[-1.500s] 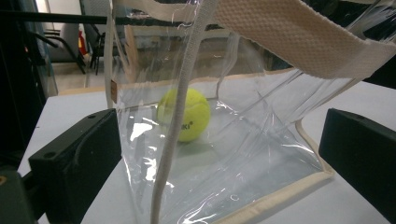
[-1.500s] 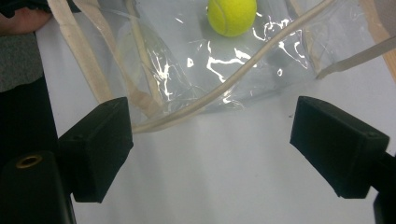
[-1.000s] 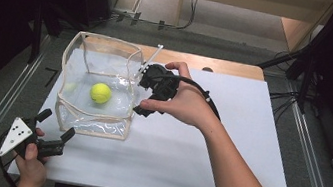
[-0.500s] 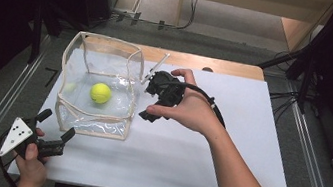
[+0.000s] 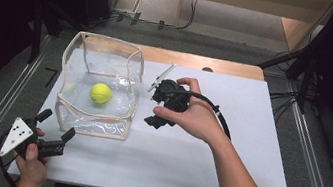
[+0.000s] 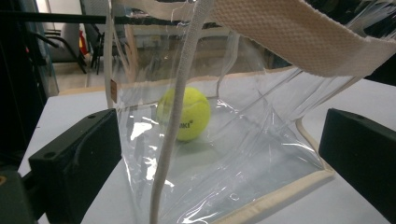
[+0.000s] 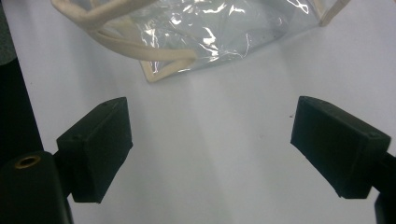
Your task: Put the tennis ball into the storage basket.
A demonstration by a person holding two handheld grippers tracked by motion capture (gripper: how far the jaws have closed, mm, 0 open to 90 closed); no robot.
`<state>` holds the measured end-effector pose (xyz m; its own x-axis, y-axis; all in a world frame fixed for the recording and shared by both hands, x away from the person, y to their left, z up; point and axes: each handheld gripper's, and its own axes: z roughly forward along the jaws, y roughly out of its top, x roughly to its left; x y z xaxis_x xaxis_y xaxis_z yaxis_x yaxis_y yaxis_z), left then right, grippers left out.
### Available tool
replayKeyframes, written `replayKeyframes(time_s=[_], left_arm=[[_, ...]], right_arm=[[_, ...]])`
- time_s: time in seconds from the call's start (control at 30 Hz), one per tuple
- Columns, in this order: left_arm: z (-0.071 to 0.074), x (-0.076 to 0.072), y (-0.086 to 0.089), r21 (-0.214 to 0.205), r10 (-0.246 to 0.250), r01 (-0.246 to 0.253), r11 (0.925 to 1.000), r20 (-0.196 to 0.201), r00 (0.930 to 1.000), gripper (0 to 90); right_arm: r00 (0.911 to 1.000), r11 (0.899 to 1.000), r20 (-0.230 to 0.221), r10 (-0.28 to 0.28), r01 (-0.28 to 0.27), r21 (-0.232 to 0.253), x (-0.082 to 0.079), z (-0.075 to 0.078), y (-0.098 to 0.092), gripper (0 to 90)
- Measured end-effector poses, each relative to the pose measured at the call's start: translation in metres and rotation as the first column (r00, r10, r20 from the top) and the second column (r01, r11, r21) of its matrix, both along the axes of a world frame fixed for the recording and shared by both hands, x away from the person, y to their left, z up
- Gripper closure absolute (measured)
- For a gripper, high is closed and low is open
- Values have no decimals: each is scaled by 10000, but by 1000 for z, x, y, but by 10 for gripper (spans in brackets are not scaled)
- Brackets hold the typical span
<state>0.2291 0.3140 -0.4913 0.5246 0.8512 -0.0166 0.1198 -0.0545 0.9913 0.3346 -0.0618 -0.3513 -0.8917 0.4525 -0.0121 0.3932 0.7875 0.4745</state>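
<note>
Since a second ago the right gripper has come down and away from the bag's rim, and now sits low over the white sheet just beside the bag's right wall; the bag and ball have not shifted, and the left hand has kept its place.

At the left, the left gripper hovers off the near left corner of the clear bag, jaws spread wide with nothing between them. In the left gripper view it looks straight at that near wall, with a cream strap hanging down in front. It seems parked there, ready to steady or catch the bag.

The bag stands upright and open-topped on the left part of the sheet, its cream-trimmed mouth facing the ceiling and its walls sagging a little. It is roughly boxy, so no long axis stands out. Inside, a yellow tennis ball rests on the bag's floor, a little left of centre, clear of the walls.

To the right, the right gripper points down and toward the person's side, jaws well apart and empty. The right gripper view shows bare sheet between them and the bag's bottom corner just ahead. I judge it has let the rim go.
</note>
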Motion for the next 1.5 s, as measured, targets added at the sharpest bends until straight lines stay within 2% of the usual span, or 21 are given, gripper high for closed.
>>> replayKeyframes(time_s=[0.33, 0.63, 0.7, 0.8, 1.5], left_arm=[[0, 0, 0, 3, -48, 48, 10000, 30, 10000, 0], [0, 0, 0, 39, -59, 59, 10000, 37, 10000, 0], [0, 0, -1, 44, -58, 58, 10000, 34, 10000, 0], [0, 0, -1, 45, -62, 62, 10000, 30, 10000, 0], [0, 0, -1, 69, -45, 44, 10000, 32, 10000, 0]], right_arm=[[9997, 9996, -73, -241, 242, 117, -4, -10, -10, 107], [9984, 9982, -129, -551, 554, 214, -8, -18, -22, 70], [9980, 9979, -205, -593, 598, 254, -8, -20, -25, 0], [9971, 9971, -369, -673, 685, 332, -9, -24, -29, 0], [9948, 9901, -172, -1002, 1014, 975, -21, -40, -58, 0]])
